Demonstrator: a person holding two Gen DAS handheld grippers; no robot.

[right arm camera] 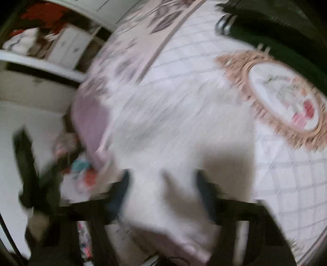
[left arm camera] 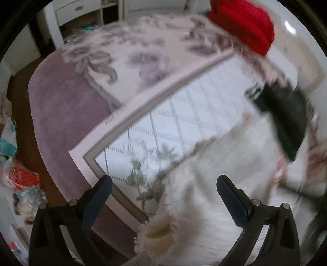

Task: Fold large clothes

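Note:
A white fluffy garment [left arm camera: 204, 184] lies on the quilted bedspread [left arm camera: 194, 102] near the bed's corner. My left gripper [left arm camera: 165, 198] hangs above the garment's edge, open wide, and nothing is pinched between its blue pads. In the blurred right wrist view the same white garment [right arm camera: 163, 143] fills the middle. My right gripper [right arm camera: 163, 194] points down at it with the jaws apart. A raised fold of the cloth shows between the fingers, and I see no pad pressing on it.
A dark green garment [left arm camera: 286, 122] lies past the white one, also at top right [right arm camera: 286, 30]. A folded red garment [left arm camera: 245, 26] sits at the far edge of the bed. A mauve blanket [left arm camera: 61, 102] drapes the bed's side. Clutter [left arm camera: 20, 180] covers the floor at left, and white drawers [left arm camera: 77, 10] stand behind.

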